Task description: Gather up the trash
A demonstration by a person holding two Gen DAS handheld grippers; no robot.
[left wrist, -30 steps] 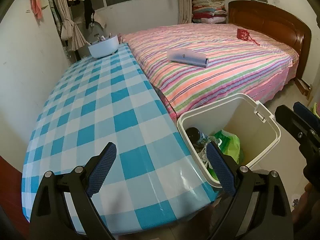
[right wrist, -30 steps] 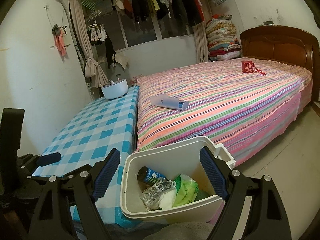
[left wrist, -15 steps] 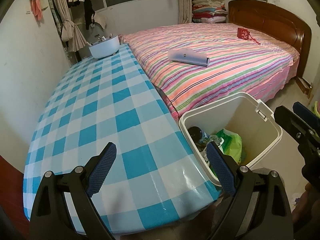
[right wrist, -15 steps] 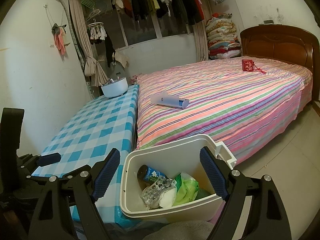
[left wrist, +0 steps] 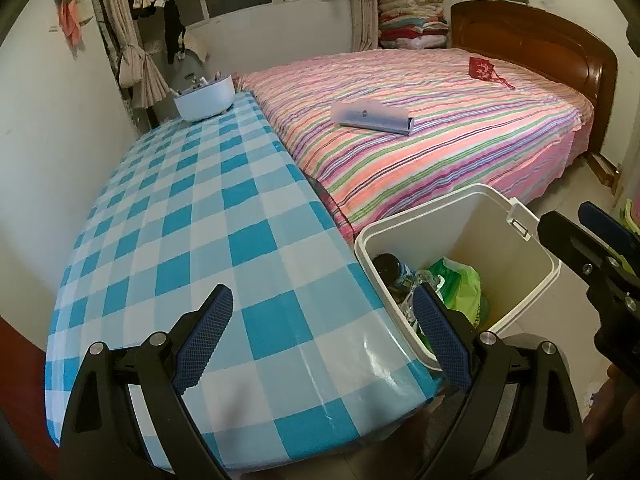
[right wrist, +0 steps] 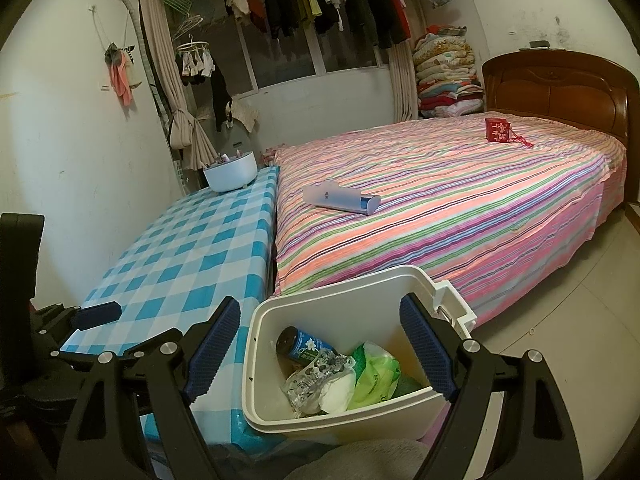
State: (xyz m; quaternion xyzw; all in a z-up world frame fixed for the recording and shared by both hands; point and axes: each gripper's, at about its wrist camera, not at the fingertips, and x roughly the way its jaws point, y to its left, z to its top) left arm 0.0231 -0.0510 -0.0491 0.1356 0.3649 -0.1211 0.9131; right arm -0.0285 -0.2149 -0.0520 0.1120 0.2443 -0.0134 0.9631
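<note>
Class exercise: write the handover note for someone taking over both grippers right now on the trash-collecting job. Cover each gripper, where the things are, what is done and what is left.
Left gripper: open, empty, over the near end of the checked table.
Right gripper: open, empty, above the white bin.
Bin stands on the floor between table and bed. In it: a dark bottle, a clear crumpled wrapper, a green bag.
Done: those pieces are binned.
Left: no loose trash shows on the table; only a white bowl at its far end. Judge whether the flat grey package and the red pouch on the bed count.

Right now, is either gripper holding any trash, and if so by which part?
Nothing is held. The left gripper and the right gripper are both open with nothing between the fingers; the trash lies in the white bin.
</note>
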